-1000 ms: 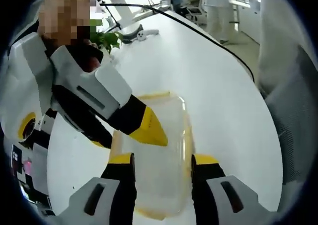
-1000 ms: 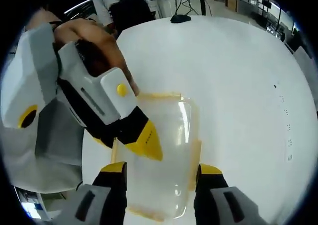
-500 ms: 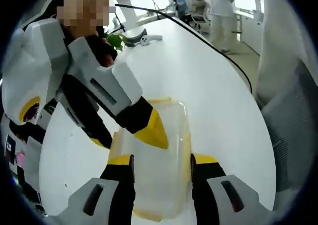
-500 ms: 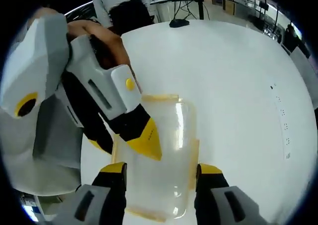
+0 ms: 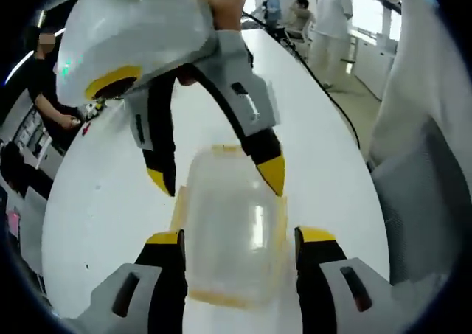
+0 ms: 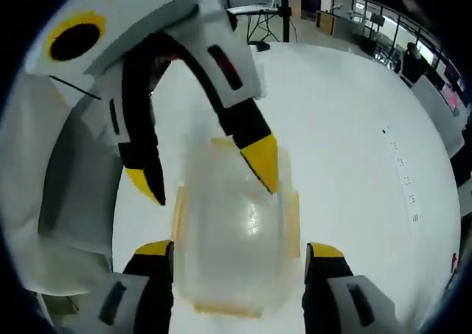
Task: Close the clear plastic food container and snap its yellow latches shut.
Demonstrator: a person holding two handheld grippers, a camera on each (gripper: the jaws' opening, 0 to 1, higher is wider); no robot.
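White table [image 5: 110,201], one container [image 5: 232,234], two grippers [image 5: 240,238] [image 6: 240,253]

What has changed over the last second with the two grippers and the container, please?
In each view the other gripper has swung from leaning in at the side to straddling the far end of the clear container, jaws open. Nothing was gripped or released. The container stayed on the white table, lid on.

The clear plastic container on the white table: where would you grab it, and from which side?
Probably across the long sides of the container, where the yellow latches run. It lies flat and closed, and the left gripper already straddles its near end with jaws open, so closing in from there looks simplest.
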